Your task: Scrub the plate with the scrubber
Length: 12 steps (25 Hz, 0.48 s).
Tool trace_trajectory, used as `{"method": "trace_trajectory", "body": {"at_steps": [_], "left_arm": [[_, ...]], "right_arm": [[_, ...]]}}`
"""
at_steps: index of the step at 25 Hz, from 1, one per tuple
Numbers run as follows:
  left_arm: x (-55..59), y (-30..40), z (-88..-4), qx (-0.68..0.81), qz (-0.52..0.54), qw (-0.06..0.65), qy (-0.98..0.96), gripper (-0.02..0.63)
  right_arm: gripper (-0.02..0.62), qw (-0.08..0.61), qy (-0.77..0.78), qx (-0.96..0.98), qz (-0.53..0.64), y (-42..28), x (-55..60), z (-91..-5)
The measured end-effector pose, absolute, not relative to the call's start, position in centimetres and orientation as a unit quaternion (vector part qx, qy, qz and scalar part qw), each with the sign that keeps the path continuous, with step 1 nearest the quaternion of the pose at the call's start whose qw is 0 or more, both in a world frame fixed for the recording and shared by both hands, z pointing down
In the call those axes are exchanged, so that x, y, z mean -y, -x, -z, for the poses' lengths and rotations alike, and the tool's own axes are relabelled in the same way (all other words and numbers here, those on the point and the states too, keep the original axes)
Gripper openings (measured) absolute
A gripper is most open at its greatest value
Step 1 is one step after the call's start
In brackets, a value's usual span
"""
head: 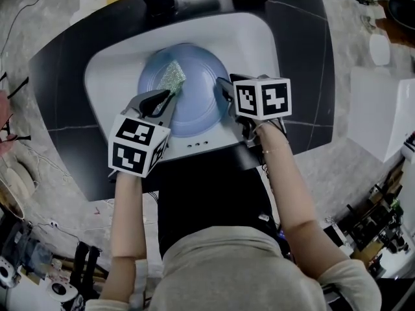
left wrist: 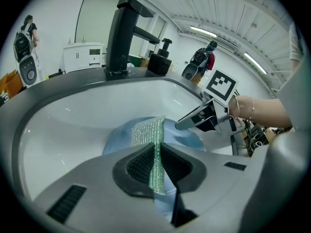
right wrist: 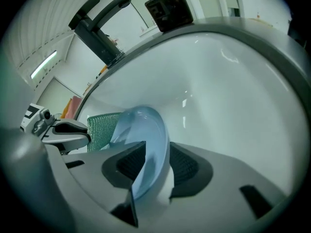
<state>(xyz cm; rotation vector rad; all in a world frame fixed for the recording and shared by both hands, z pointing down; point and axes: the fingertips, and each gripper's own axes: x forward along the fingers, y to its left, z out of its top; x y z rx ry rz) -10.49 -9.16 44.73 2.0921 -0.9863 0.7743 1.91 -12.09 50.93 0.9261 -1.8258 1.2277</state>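
Pale blue round plate [head: 194, 105] sits in white ceramic sink [head: 253, 41] — right claw [head: 224, 91] clamped on its right rim, left claw [head: 170, 97] pinching glittery green mesh scrubber [head: 172, 76] over plate's far-left part. Behind basin, black faucet [left wrist: 121, 33] and black soap dispenser [left wrist: 160, 59] on dark tabletop [head: 58, 89].

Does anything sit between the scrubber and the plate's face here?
Nothing visible does. The left gripper holds the scrubber right over the open face of the plate. The right gripper grips the plate's rim at the side, clear of the scrubber.
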Motion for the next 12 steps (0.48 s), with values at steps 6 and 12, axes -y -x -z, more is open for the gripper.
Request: {"method": "trace_trajectory", "body": {"at_steps": [6,12], "left_arm": [[9.0,10.4,-45.3,0.372,-0.306,0.349,-0.804,0.058],[8.3,9.4,-45.8,0.346,-0.317,0.352,-0.81,0.058]], "right_arm": [[0.056,0.385,-0.375,0.707,-0.46,-2.3,12.2,-51.4],[0.044,0.39,-0.368,0.717,-0.445,-2.3,12.3,-51.0]]}}
